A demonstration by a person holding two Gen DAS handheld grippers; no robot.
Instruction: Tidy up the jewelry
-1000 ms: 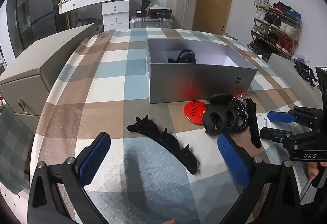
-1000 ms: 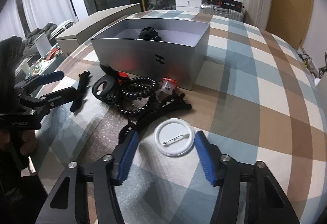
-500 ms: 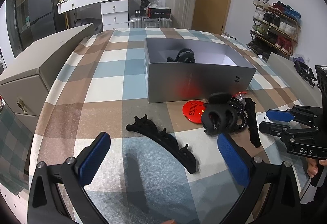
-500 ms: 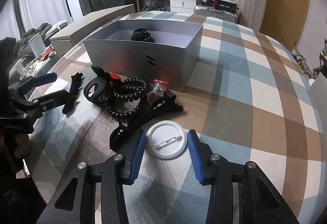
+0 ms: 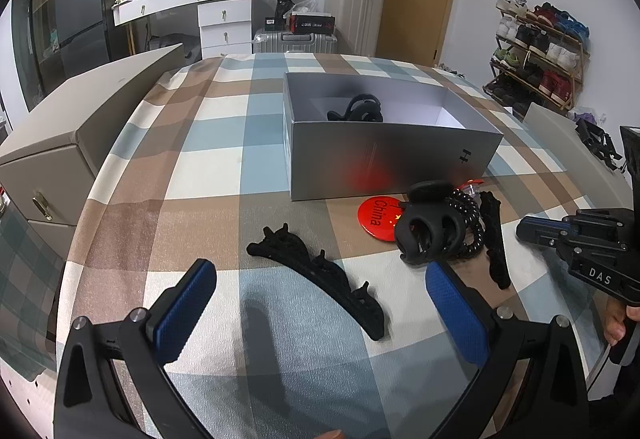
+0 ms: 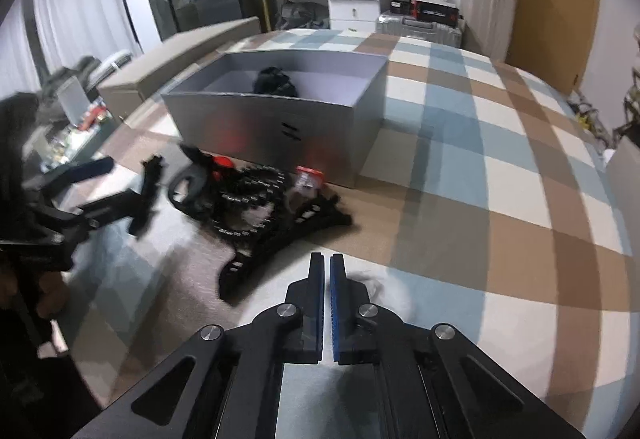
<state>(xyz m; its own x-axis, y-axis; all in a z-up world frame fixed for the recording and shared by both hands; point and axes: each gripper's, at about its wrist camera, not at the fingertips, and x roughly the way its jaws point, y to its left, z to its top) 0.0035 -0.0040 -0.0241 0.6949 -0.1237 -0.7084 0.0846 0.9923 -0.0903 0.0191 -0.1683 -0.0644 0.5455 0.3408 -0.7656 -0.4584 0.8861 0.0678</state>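
A grey open box (image 5: 384,159) on the checked tablecloth holds one black hair claw (image 5: 360,110). In front of it lie a long black hair clip (image 5: 320,271), a black claw clip (image 5: 430,229), a black coil hair tie (image 5: 466,217), a red "China" badge (image 5: 374,217) and another long black clip (image 5: 494,239). My left gripper (image 5: 320,303) is open above the long clip. My right gripper (image 6: 326,267) has its pads closed together on the white pin badge (image 6: 380,289), which is mostly hidden under the fingers. The right wrist view is blurred.
A beige drawer cabinet (image 5: 60,143) stands at the table's left edge. A small red-capped item (image 6: 308,175) lies by the box front. Bare checked cloth (image 6: 500,179) stretches to the right of the box.
My right gripper has moved down onto the white badge and closed from wide open to shut. The left gripper has stayed open and almost still.
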